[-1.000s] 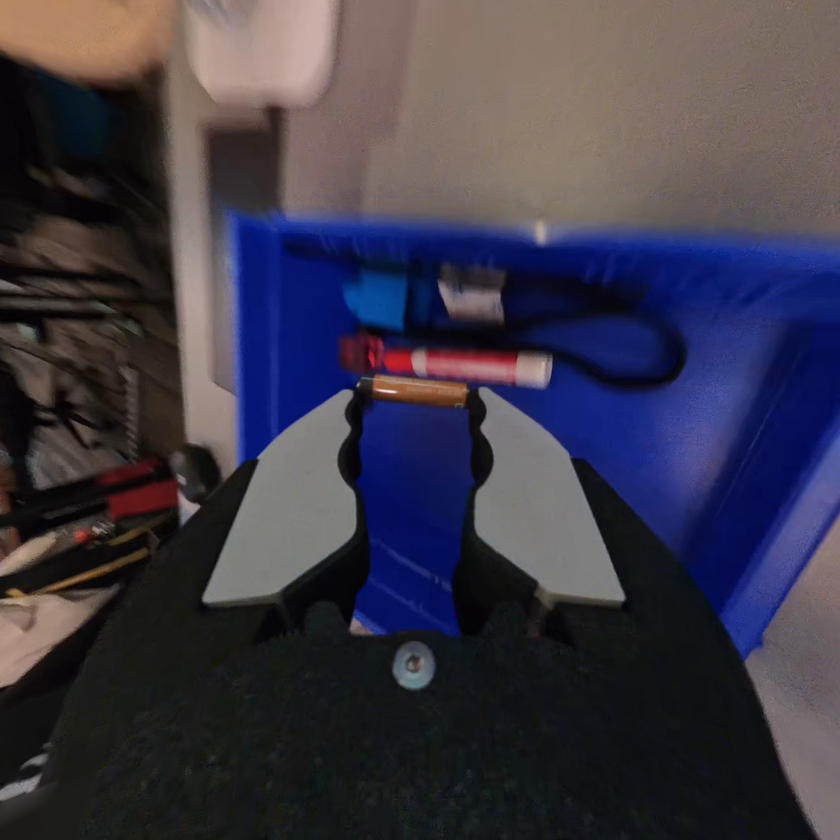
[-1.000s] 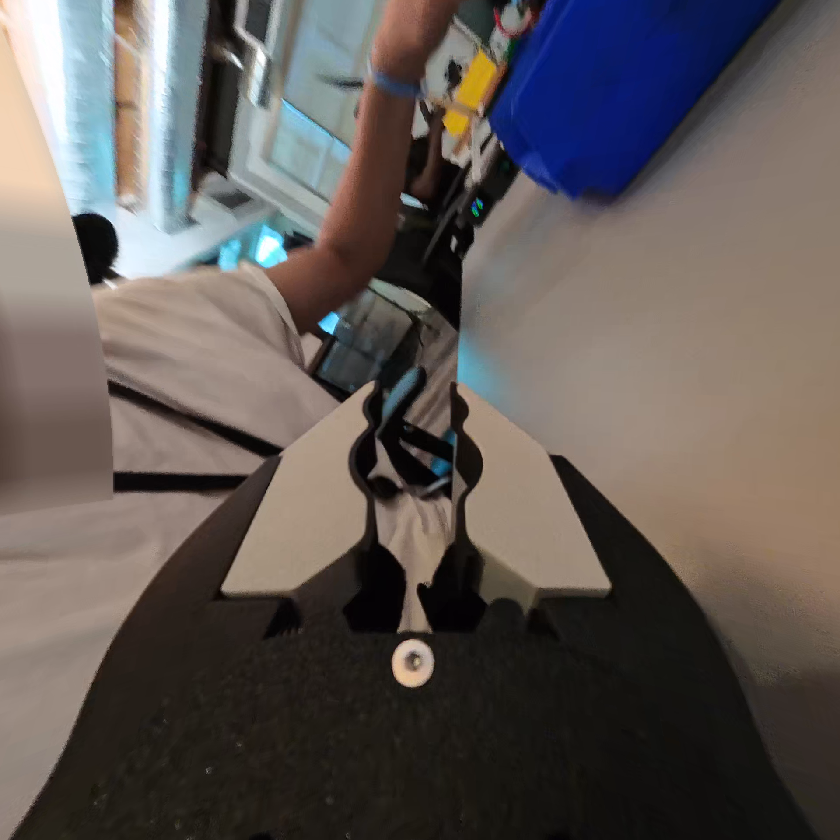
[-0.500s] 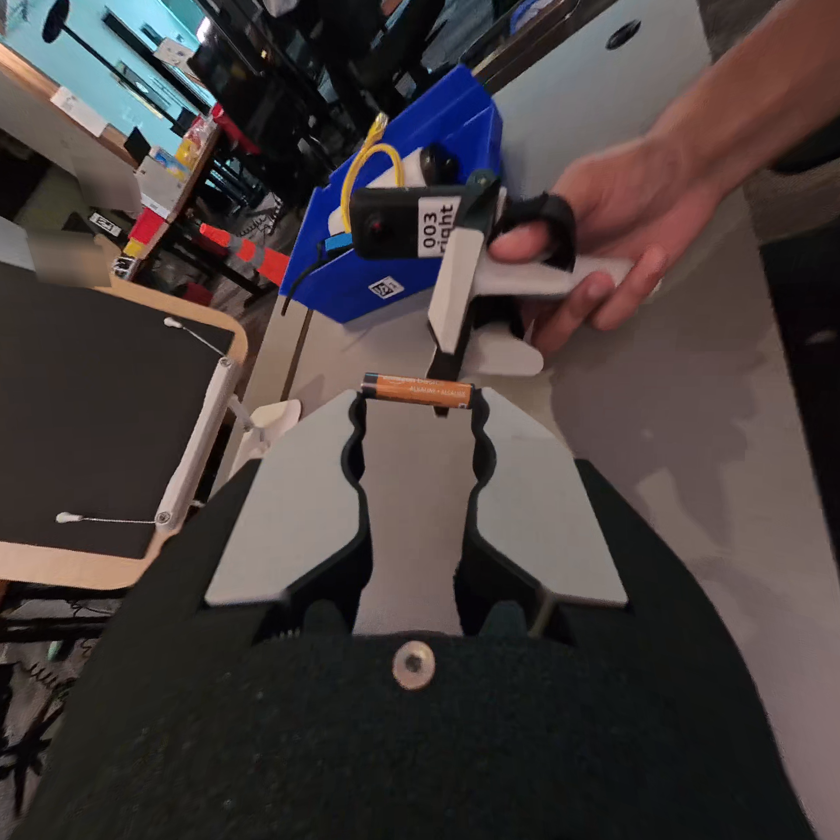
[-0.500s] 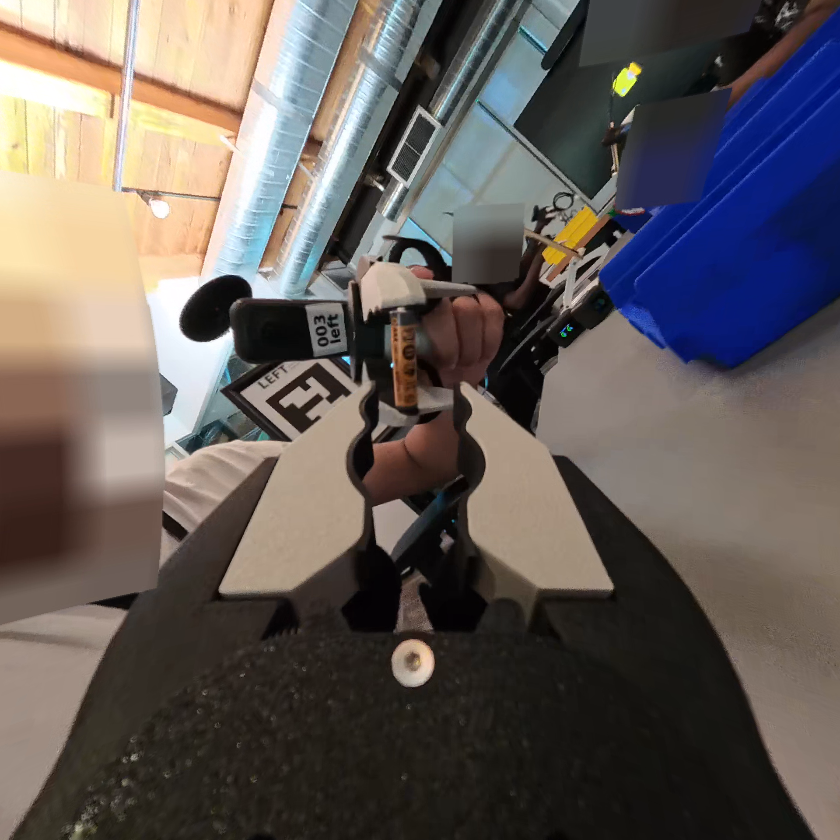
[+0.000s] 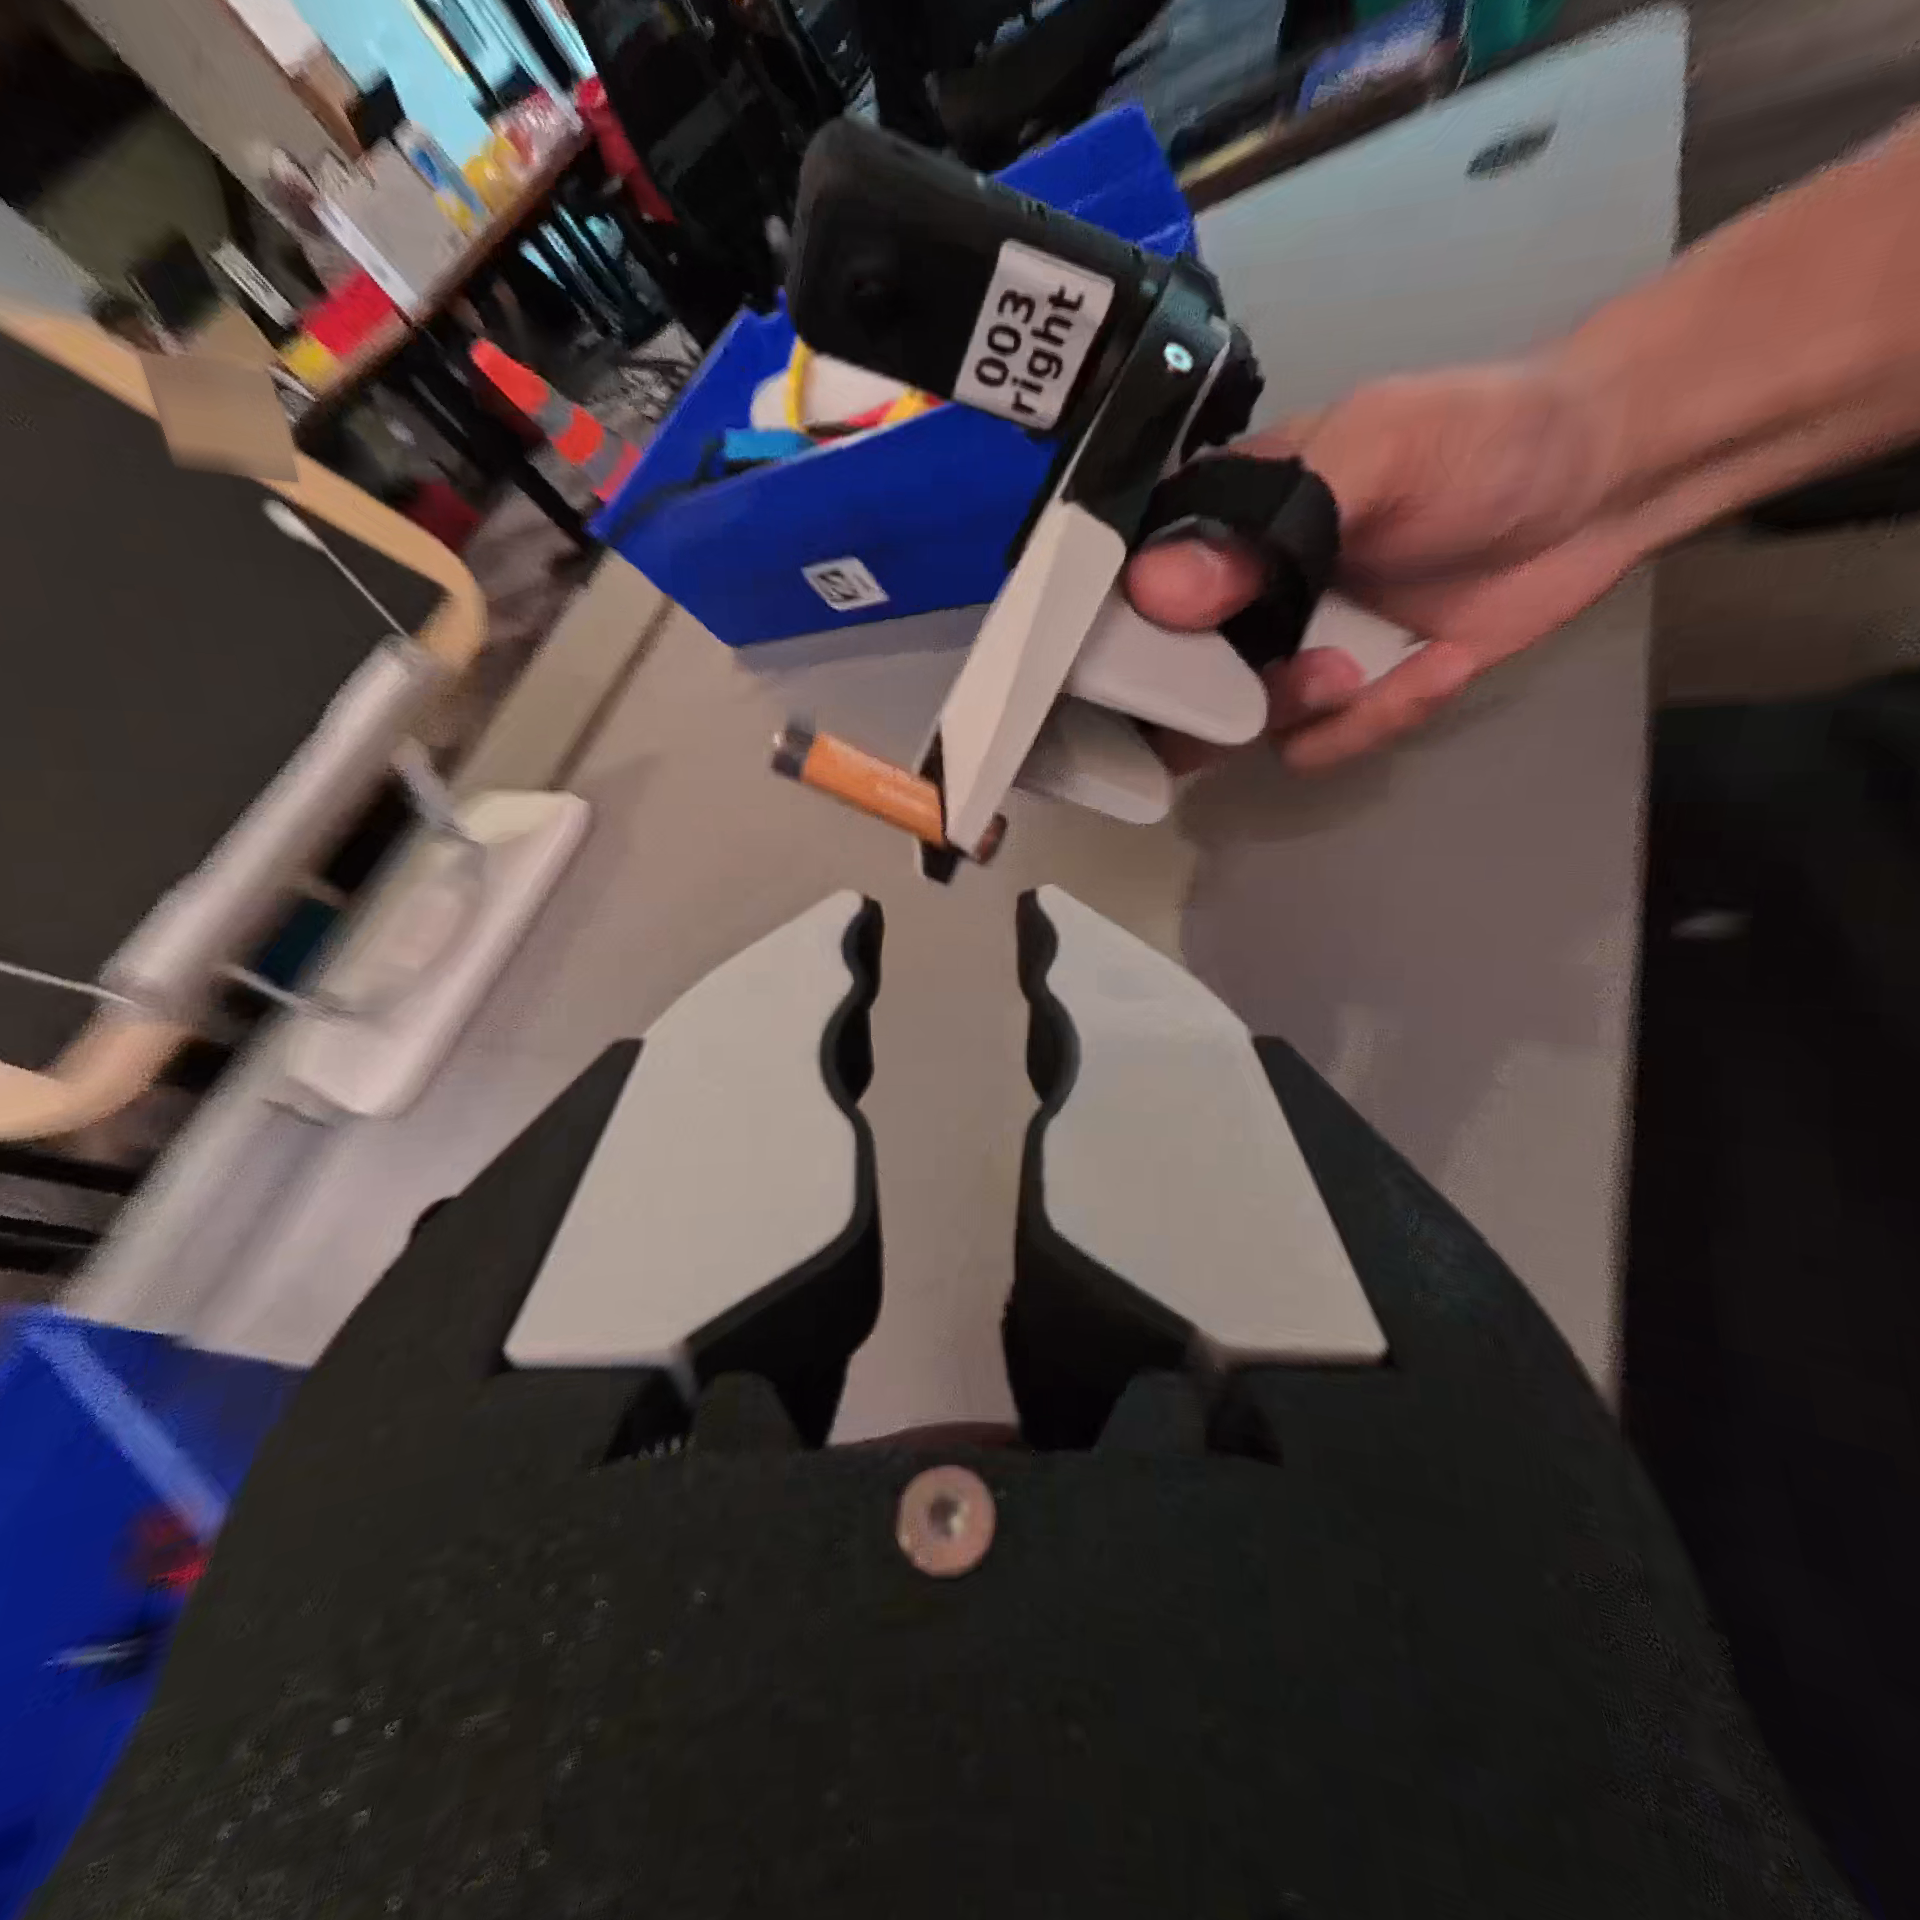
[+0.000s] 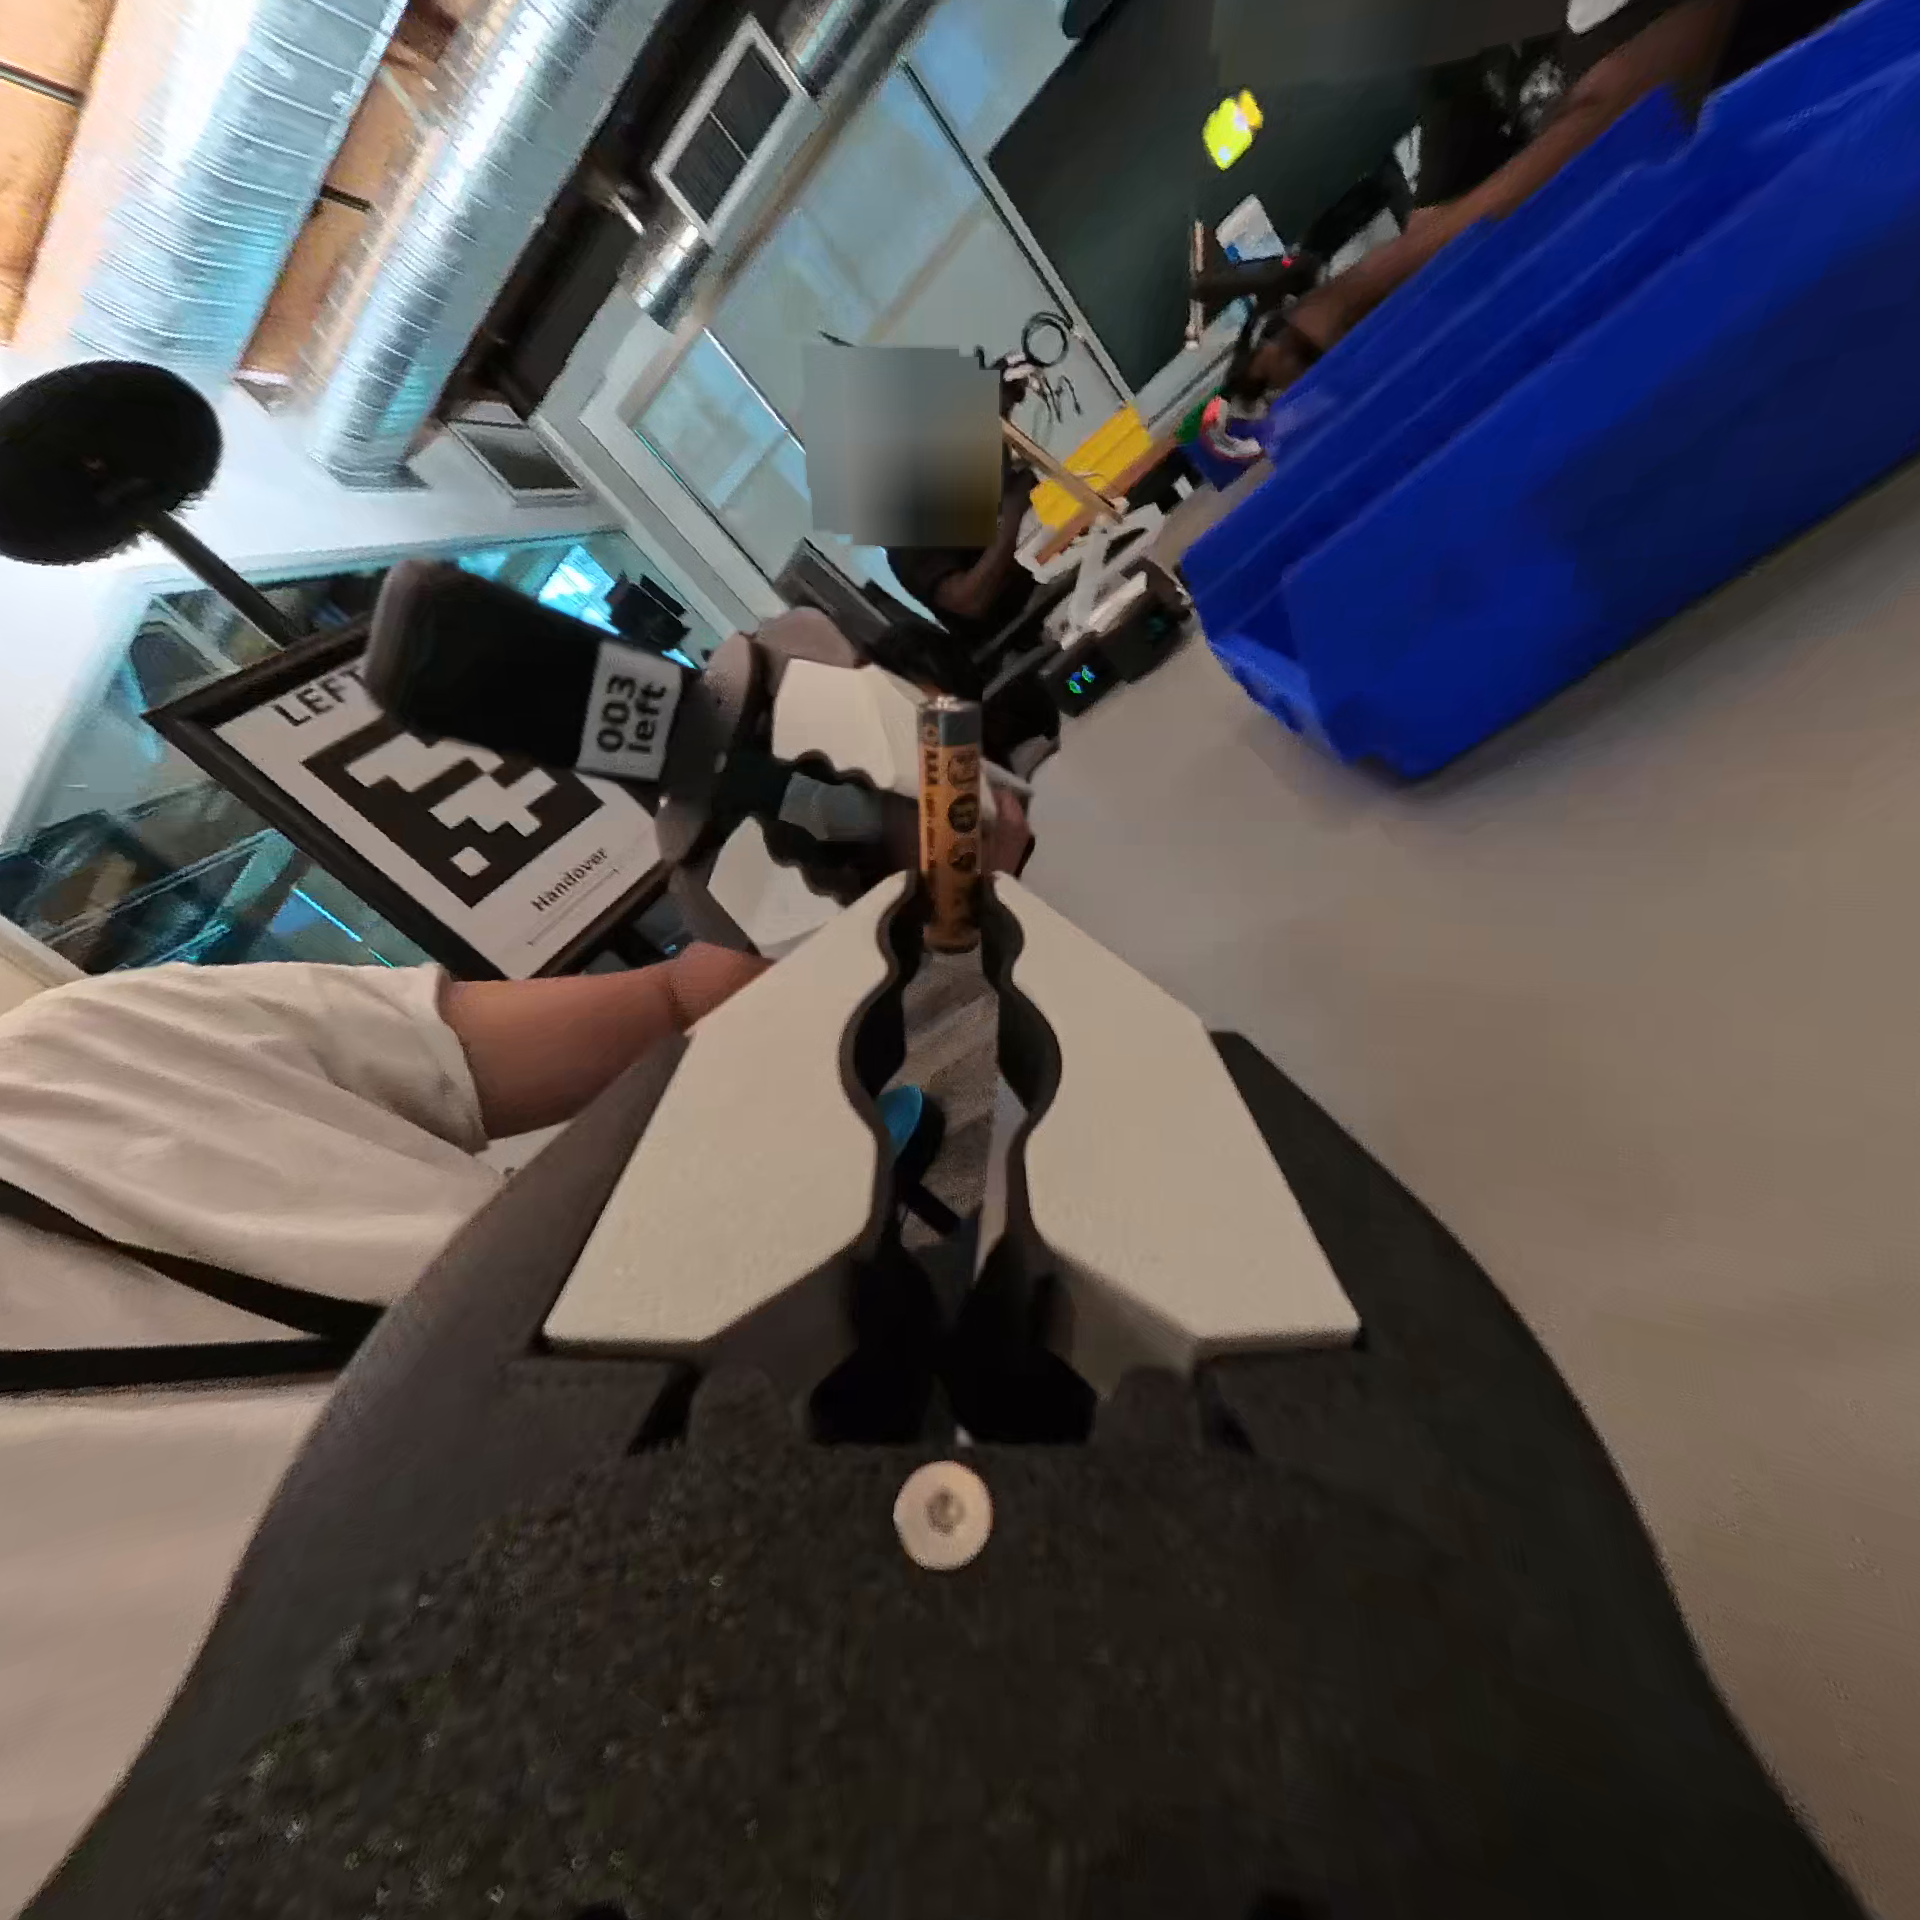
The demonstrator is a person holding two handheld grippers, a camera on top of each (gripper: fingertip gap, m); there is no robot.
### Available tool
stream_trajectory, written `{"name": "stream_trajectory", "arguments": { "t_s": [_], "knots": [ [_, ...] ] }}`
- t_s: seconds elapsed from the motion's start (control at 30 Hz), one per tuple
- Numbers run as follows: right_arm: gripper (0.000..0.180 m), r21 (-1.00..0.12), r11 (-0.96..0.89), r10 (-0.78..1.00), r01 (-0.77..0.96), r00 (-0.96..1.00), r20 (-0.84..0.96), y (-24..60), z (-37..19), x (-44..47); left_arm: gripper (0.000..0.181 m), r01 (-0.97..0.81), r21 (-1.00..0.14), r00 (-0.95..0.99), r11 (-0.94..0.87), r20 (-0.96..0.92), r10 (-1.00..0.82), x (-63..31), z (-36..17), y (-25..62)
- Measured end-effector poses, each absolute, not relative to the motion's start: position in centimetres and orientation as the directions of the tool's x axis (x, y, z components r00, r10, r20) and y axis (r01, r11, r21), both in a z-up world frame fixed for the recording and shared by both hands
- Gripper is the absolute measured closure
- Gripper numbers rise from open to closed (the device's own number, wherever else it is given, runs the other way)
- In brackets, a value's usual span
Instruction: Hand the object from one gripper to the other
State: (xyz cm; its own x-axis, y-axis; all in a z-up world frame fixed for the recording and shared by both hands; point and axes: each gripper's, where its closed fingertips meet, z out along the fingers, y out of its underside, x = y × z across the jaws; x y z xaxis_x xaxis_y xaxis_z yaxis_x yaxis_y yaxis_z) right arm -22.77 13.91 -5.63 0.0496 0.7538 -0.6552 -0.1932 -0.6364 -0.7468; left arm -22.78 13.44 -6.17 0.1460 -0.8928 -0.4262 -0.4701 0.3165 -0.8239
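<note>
The right gripper (image 6: 951,902) pinches an orange AA battery (image 6: 948,821) near one end at the tips of its fingers, the rest of the cell sticking out beyond them. Just in front of the battery (image 5: 871,788), the left gripper (image 5: 948,912) has its fingers spread with nothing between them and no contact with the cell. A hand (image 5: 1455,561) holds the right gripper above the grey worktop (image 5: 1382,935). Beyond the battery, a blue bin (image 5: 831,551) sits on the worktop.

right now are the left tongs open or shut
Open. The left tongs show a clear empty gap between their fingers, and the battery sits ahead of them, pinched in the right tongs.
</note>
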Motion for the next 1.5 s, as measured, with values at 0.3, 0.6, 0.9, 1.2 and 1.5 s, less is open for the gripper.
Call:
{"name": "stream_trajectory", "arguments": {
  "t_s": [0.3,0.6,0.9,1.2,1.5],
  "knots": [
    [0.17,-0.79,-0.606,0.777,-0.087,0.147,-0.612,13.6,-8.7,-22.7,0.151,0.011,-0.832,0.047,-0.555,0.555,-0.831,-22.8,-6.3,14.2],
    [0.17,-0.831,-0.548,0.818,-0.094,0.148,-0.556,12.5,-7.7,-25.3,0.155,0.016,-0.844,0.018,-0.537,0.537,-0.844,-22.2,-6.1,13.6],
    [0.138,-0.851,-0.522,0.832,-0.058,0.188,-0.523,12.8,-8.6,-25.4,0.17,-0.102,-0.806,0.008,-0.583,0.585,-0.811,-23.0,-7.5,13.7],
    [0.097,-0.856,0.191,0.8,0.48,0.429,0.42,12.5,-10.1,-24.3,0.171,-0.264,-0.566,-0.031,-0.781,0.814,-0.579,-23.5,-9.7,12.7],
    [0.114,-0.717,0.393,0.686,0.576,0.335,0.645,10.6,-10.3,-26.3,0.171,-0.423,-0.52,-0.195,-0.742,0.852,-0.485,-23.6,-9.3,8.9]
  ]
}}
